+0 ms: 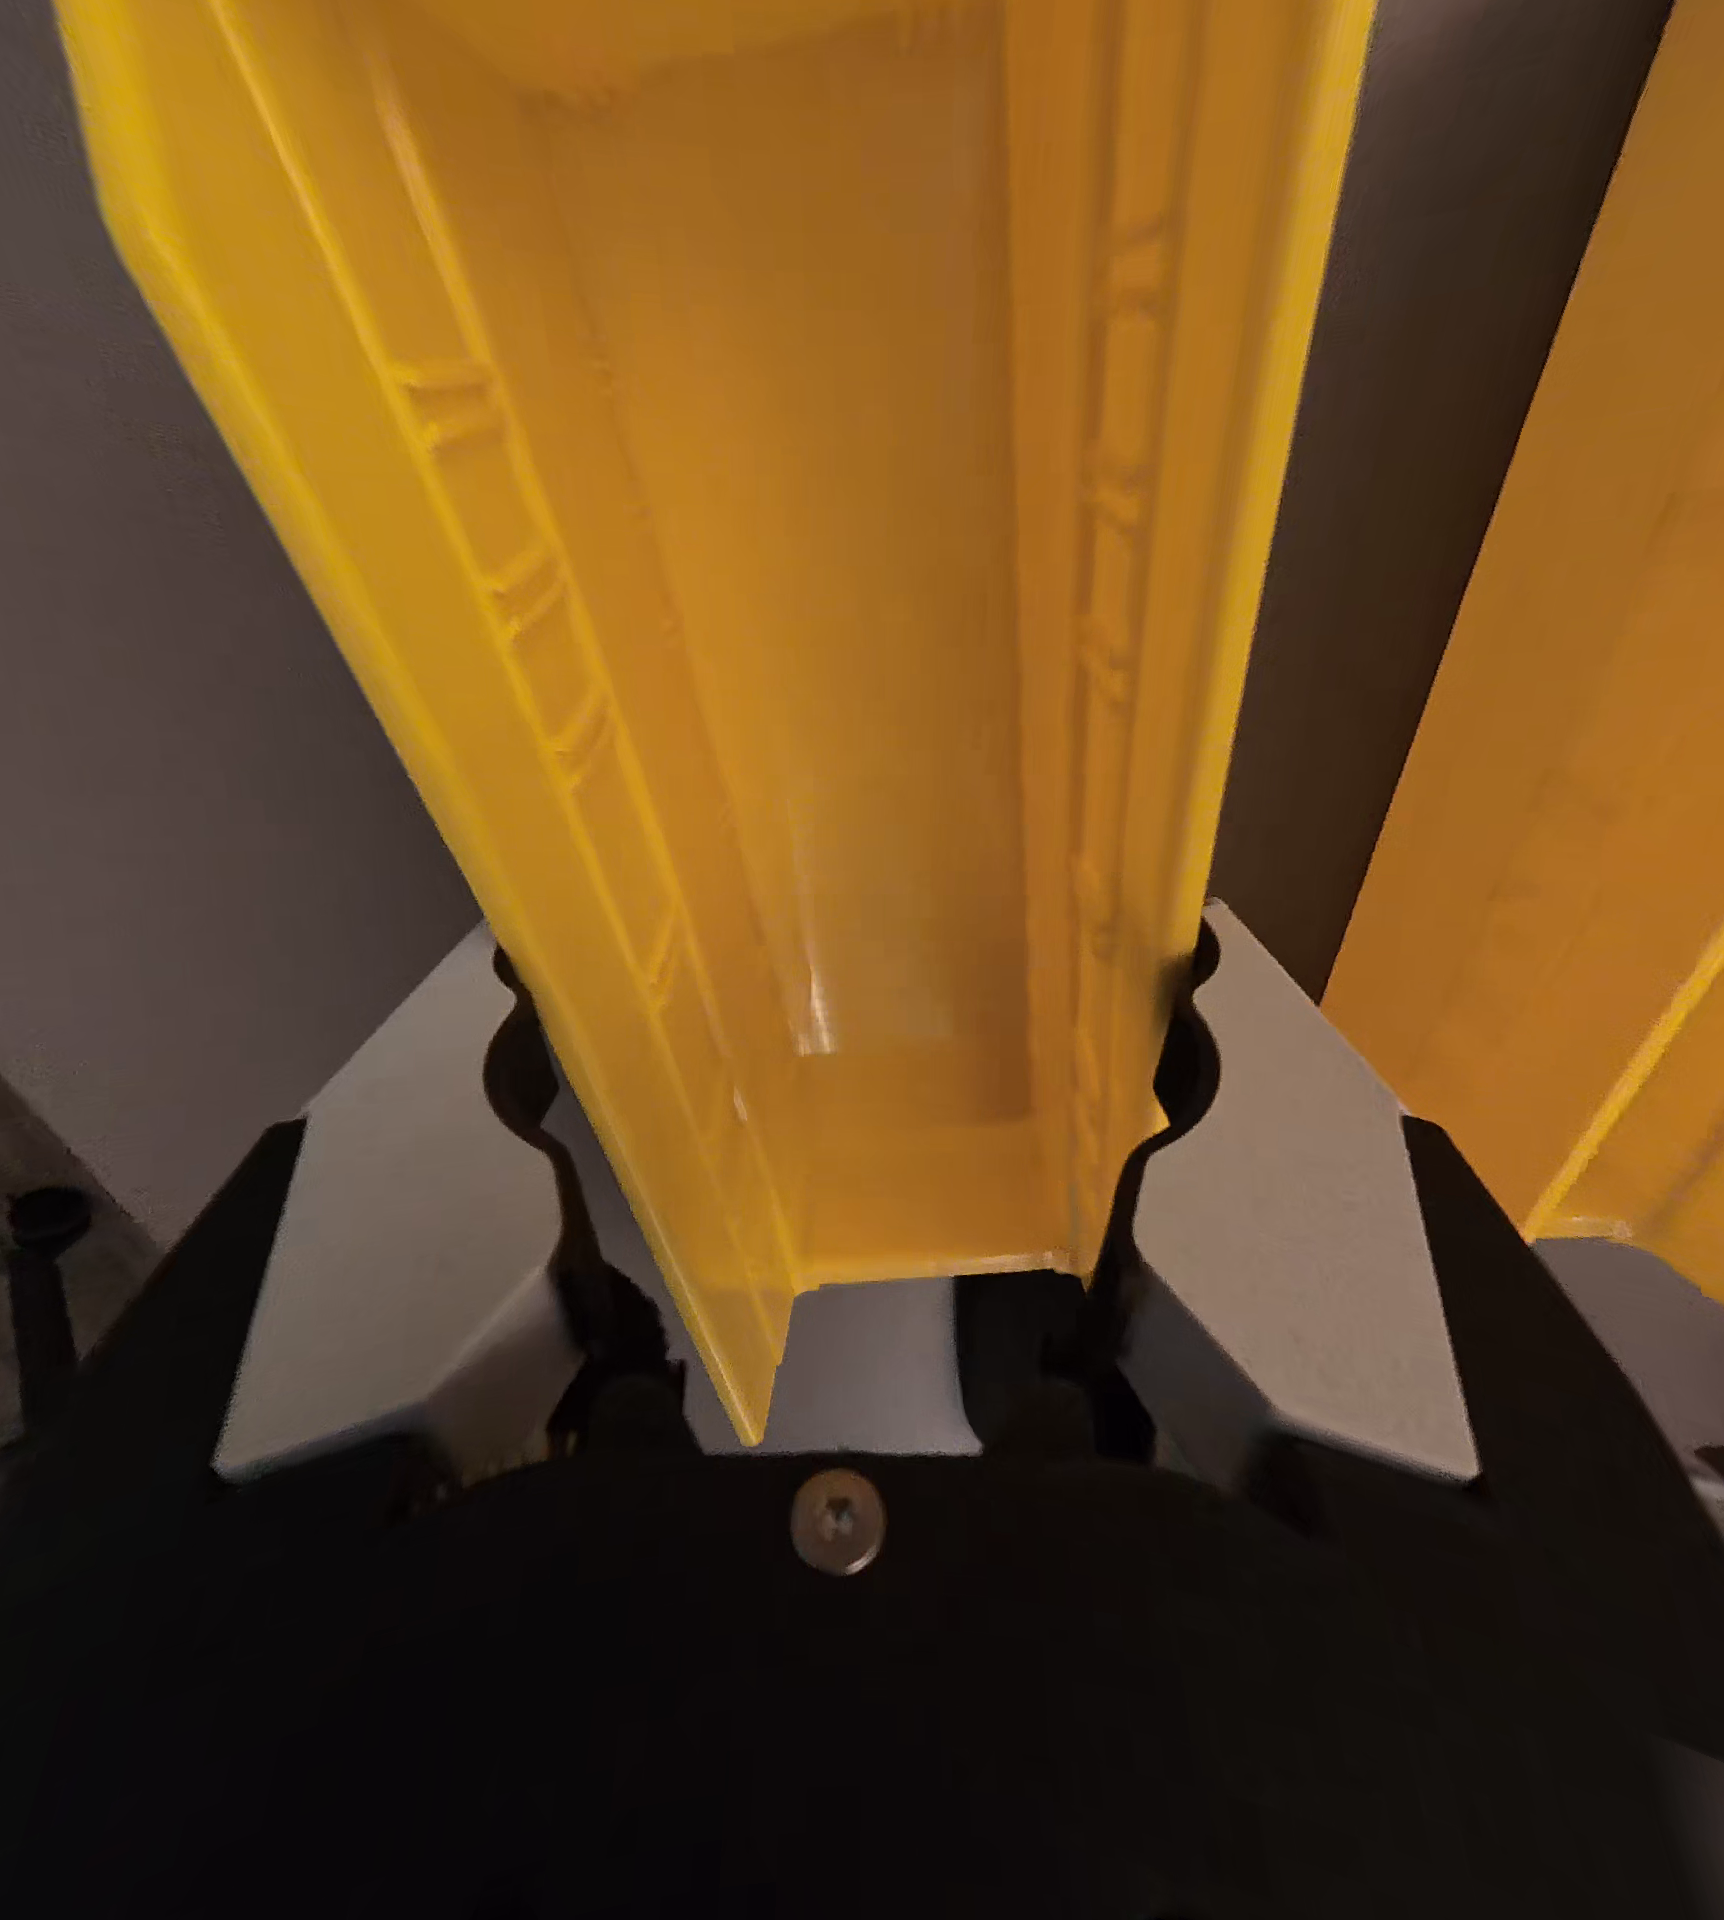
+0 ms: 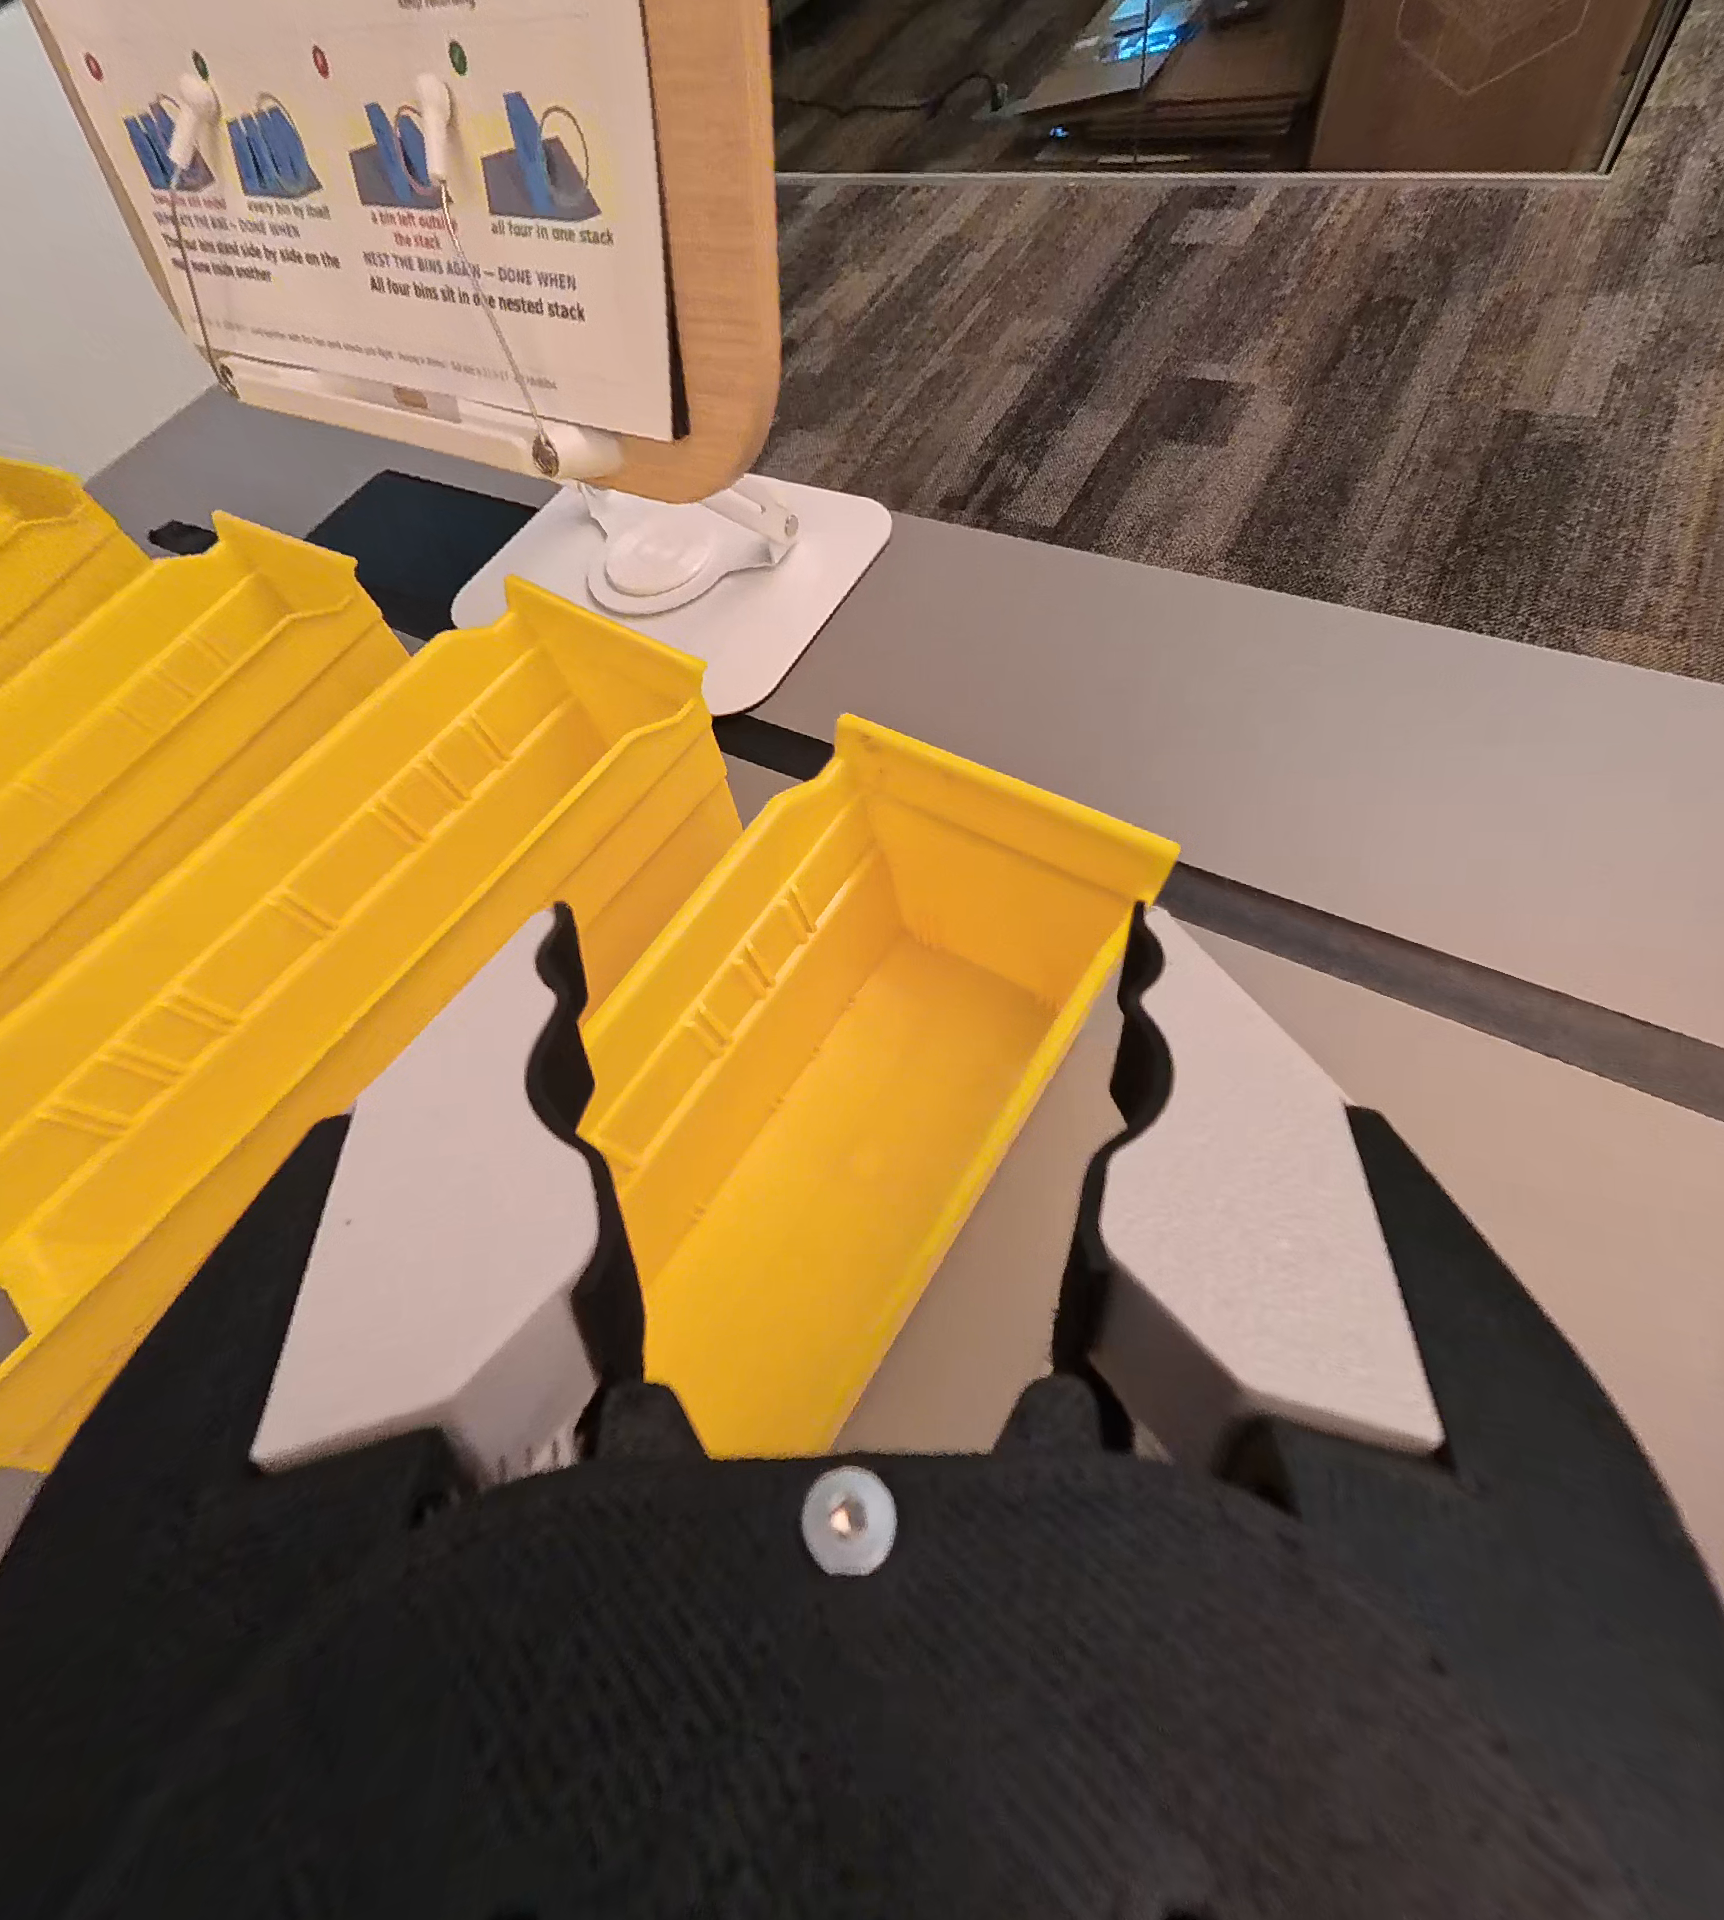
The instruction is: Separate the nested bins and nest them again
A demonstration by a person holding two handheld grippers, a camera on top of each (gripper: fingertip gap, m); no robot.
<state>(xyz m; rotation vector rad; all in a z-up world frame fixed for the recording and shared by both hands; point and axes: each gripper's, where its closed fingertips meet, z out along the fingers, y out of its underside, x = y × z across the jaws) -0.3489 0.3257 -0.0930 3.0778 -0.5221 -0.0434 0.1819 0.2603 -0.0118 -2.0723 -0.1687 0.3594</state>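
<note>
Left gripper (image 1: pixel 842 1039) clamped a yellow bin (image 1: pixel 837 623) at frame centre; right gripper (image 2: pixel 842 1049) likewise gripped a short yellow bin (image 2: pixel 868 1122) — pads pressed on both walls.

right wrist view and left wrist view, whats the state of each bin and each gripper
right gripper: closed around a short yellow bin, pads against both side walls
short yellow bin: upright, empty, separate from the rest
three long yellow bins: side by side on the table, un-nested, empty
left gripper: pads against the walls of a long yellow bin
neighbouring yellow bin: alongside, apart
</note>
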